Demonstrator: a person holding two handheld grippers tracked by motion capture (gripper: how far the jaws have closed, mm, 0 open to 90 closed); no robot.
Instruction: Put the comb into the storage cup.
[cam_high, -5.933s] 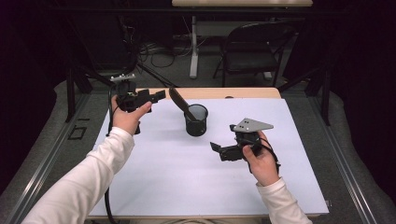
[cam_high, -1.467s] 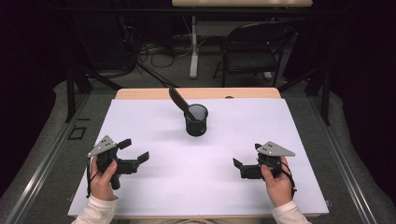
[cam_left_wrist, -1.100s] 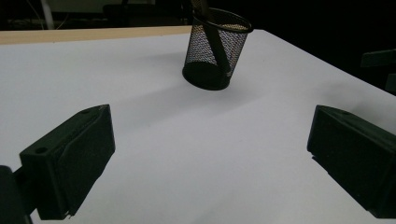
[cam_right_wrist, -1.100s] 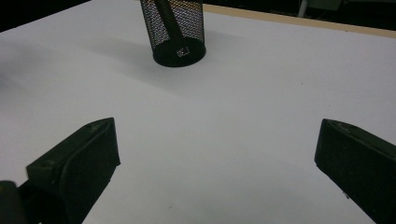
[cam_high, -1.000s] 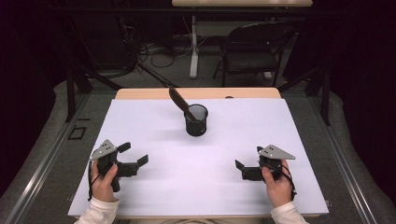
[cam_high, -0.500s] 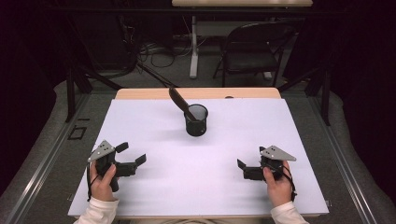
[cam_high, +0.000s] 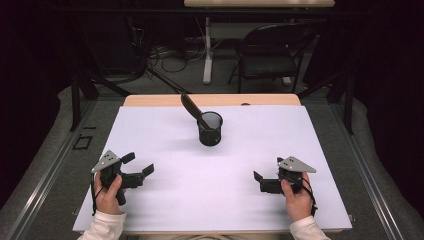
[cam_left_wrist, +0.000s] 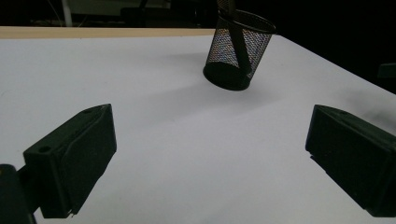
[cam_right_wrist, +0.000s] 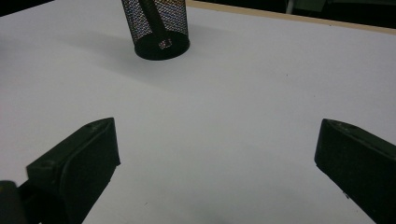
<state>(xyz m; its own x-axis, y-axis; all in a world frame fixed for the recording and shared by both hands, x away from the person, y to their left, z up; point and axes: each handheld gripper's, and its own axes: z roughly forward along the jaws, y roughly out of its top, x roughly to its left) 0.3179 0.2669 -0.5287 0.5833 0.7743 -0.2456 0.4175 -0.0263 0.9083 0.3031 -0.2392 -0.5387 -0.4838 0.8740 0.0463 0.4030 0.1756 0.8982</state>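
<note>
Both grippers now sit low at the near edge of the white table (cam_high: 320, 130), having drawn back from the middle, where the left one hovered beside the cup seconds ago. Left gripper (cam_high: 140, 172) rests at 8 o'clock from the cup, right gripper (cam_high: 260, 181) at 4 o'clock; each has its jaws spread wide and grasps nothing, as both gripper views confirm. Well apart from both, the black mesh pen cup (cam_high: 210, 129) stands upright toward the far centre of the table. A dark flat-bladed tool (cam_high: 192, 107) leans inside it, its upper end tipping out over the rim toward 10 o'clock. The cup looks light and stiff, with thin wire walls that could dent under a hard squeeze and would slide easily on the smooth surface; it is probably best taken across the rim or lower wall. The tool looks rigid and slim, best pinched on its exposed upper part, with the cup steadied so it does not tip.
</note>
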